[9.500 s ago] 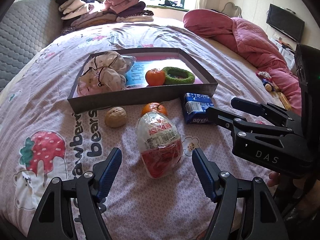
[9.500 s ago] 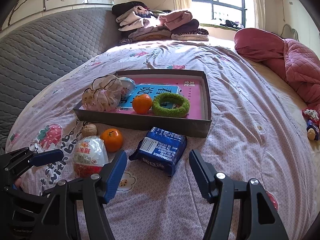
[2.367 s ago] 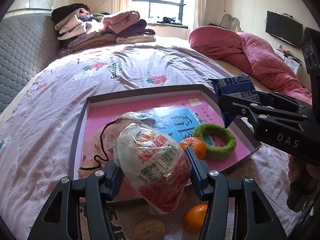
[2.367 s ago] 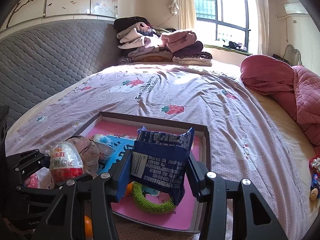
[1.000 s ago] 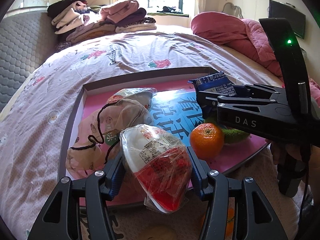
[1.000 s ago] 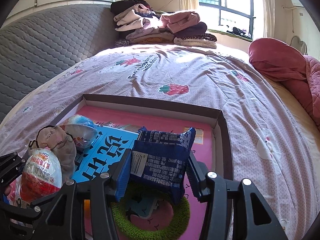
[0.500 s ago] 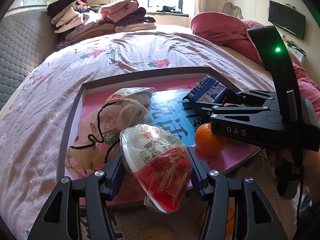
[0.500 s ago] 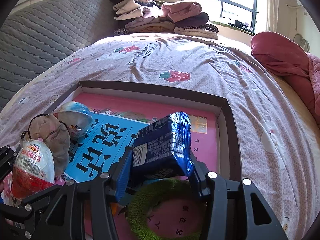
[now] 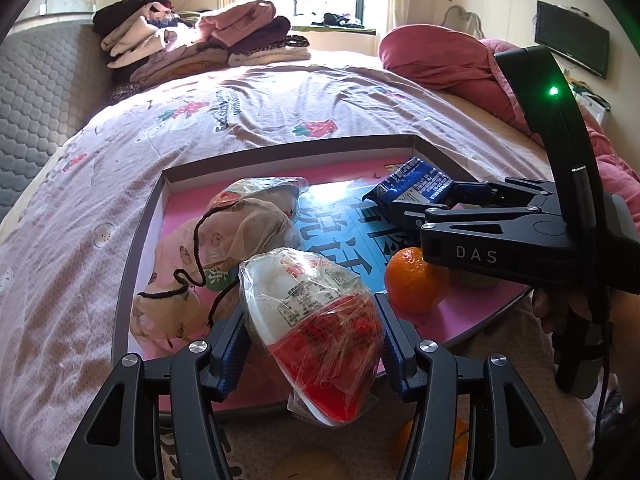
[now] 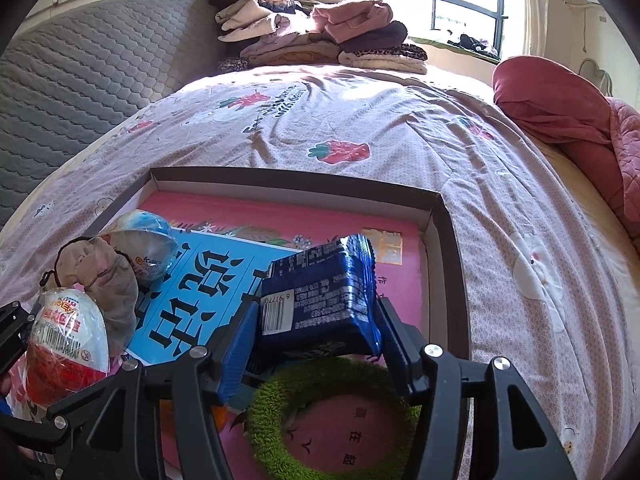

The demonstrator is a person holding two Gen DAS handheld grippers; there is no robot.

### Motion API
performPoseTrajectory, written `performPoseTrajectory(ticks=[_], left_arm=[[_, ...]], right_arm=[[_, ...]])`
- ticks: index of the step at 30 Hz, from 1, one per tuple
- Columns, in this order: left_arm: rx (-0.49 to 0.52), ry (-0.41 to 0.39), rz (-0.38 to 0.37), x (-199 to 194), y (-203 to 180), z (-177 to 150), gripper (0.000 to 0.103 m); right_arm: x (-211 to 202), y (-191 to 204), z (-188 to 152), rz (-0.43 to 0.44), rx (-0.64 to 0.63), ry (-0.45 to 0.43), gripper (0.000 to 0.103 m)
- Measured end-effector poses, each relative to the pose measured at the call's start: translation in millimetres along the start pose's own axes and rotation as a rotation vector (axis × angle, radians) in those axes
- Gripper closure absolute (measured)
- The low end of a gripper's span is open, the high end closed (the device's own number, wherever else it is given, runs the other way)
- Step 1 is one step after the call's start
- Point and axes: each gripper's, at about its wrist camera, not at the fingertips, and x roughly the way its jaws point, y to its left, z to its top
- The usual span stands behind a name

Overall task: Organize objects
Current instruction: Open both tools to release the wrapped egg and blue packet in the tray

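Observation:
My left gripper (image 9: 310,340) is shut on a red-and-white wrapped egg snack (image 9: 316,320) and holds it over the near edge of the dark tray (image 9: 280,152). In the right wrist view the egg (image 10: 68,344) shows at the far left. My right gripper (image 10: 316,340) is over the tray's right half and its jaws are opening. The blue snack packet (image 10: 320,296) lies tilted forward between its pads, which no longer squeeze it, and rests above the green fuzzy ring (image 10: 332,412). From the left wrist view the packet (image 9: 416,184) juts past the right gripper (image 9: 432,204).
The tray holds a pink and blue book (image 10: 192,280), a beige drawstring pouch (image 9: 224,248), a blue egg snack (image 10: 148,248) and an orange (image 9: 414,280). Another orange (image 9: 460,436) lies on the bedspread. Folded clothes (image 9: 200,48) and a pink quilt (image 9: 440,56) lie farther back.
The right gripper's jaws have widened and the blue packet has tipped forward and down toward the tray. The left gripper and its egg snack have stayed put.

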Motion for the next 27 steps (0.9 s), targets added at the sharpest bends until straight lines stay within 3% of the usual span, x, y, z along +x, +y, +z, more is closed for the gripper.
performPoseTrajectory(ticks=[16,27], left_arm=[[0.002,-0.007,-0.019,-12.3,-5.3,2.2,0.035],[-0.001,-0.042,-0.025,-35.4,-7.6,7.4,0.032]], right_arm=[[-18.1,4.3,3.6,-0.054,-0.024,-0.035,0.040],[-54.8,1.2,9.2,-0.053,0.005,-0.101,0.040]])
